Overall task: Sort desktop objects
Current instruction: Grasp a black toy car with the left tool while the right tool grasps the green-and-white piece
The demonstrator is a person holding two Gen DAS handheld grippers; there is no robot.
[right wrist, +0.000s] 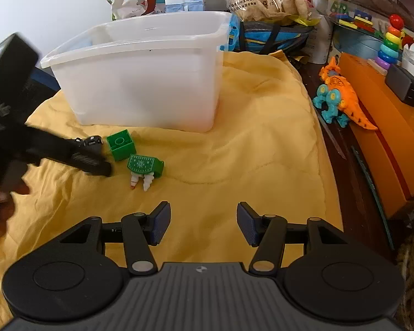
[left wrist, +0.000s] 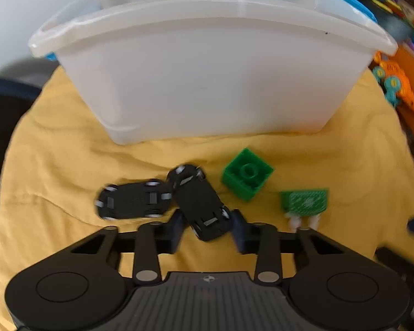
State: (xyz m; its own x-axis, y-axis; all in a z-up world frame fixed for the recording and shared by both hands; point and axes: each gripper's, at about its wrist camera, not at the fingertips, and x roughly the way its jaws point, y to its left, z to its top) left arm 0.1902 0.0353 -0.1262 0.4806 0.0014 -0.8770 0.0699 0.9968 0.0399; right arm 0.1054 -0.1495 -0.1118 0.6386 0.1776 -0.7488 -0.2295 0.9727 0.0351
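Yellow cloth lies wrinkled under your left tongs, clenched on a black car; your right tongs gape empty.

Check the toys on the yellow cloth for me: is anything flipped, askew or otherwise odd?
Yes. Both black toy cars lie upside down, undersides and wheels up, touching at an angle. The left gripper has one between its pads. The green block lies hollow side up, and the green piece with white pegs lies on its side.
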